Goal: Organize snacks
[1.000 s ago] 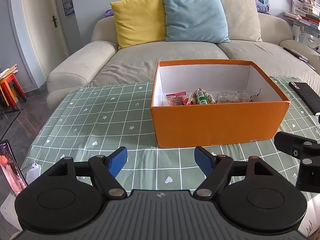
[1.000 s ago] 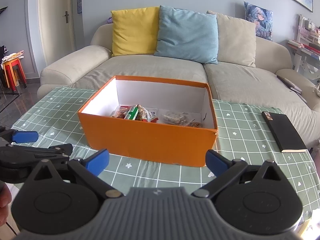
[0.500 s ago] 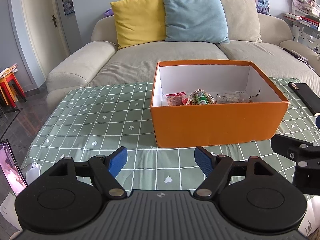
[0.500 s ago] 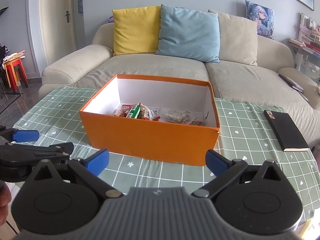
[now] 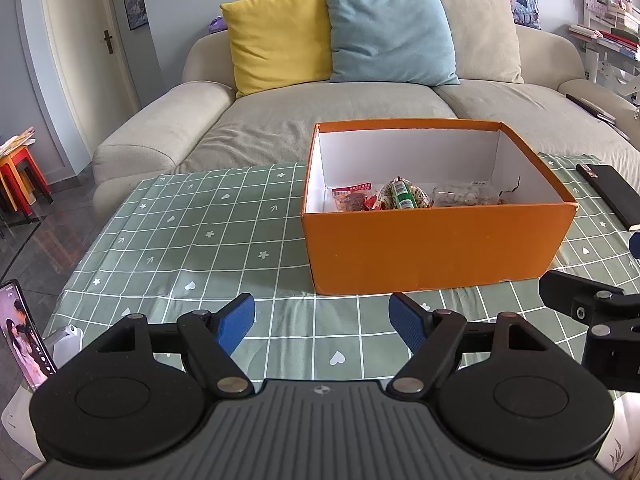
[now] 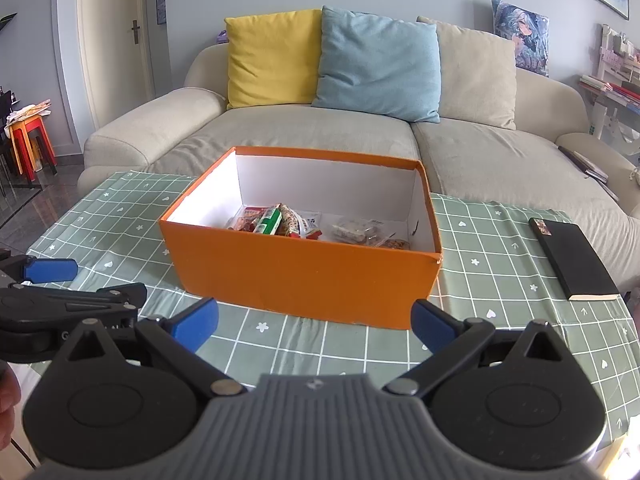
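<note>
An orange box [image 5: 436, 248] with a white inside stands on the green checked tablecloth [image 5: 192, 240]; it also shows in the right wrist view [image 6: 304, 276]. Several snack packets [image 5: 400, 198] lie on its floor, among them a green and red pack [image 6: 276, 220] and a clear bag [image 6: 356, 230]. My left gripper [image 5: 322, 322] is open and empty, low over the cloth in front of the box. My right gripper [image 6: 314, 322] is open and empty, in front of the box's near wall.
A black notebook [image 6: 572, 262] lies on the cloth to the right of the box. A phone [image 5: 24, 340] stands at the table's left front corner. A beige sofa [image 5: 360, 108] with yellow, blue and beige cushions is behind the table.
The right gripper has risen slightly and drifted a little, so the box sits lower in its view. The left gripper has hardly moved.
</note>
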`<state>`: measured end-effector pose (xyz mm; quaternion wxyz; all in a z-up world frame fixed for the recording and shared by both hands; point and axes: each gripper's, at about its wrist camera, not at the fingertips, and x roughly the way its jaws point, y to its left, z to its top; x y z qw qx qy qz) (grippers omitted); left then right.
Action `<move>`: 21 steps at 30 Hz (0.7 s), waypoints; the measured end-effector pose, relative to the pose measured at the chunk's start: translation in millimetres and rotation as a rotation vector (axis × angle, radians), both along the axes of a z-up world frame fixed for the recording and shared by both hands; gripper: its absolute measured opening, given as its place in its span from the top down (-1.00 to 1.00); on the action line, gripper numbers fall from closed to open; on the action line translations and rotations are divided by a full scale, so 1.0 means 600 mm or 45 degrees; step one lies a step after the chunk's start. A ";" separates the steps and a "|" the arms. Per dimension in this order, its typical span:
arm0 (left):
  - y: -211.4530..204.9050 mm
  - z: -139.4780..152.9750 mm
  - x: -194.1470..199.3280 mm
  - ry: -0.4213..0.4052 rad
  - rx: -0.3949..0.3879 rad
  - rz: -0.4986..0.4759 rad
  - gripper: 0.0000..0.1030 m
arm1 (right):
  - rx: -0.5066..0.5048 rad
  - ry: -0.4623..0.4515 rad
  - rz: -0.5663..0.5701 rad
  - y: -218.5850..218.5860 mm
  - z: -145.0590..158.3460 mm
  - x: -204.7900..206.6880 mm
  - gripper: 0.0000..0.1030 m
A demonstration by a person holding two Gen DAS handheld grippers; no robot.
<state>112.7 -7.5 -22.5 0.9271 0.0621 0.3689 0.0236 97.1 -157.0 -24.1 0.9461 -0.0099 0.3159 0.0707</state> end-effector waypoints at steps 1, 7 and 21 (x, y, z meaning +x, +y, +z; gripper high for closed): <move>0.000 0.001 0.000 -0.001 0.002 0.000 -0.74 | 0.000 0.000 0.000 0.000 0.000 0.000 -0.93; 0.003 0.003 -0.001 -0.006 0.002 0.003 -0.74 | 0.000 0.000 0.001 0.001 -0.001 0.000 -0.93; 0.006 0.002 0.000 -0.005 -0.002 0.009 -0.74 | 0.003 0.014 0.008 0.002 -0.008 0.002 -0.93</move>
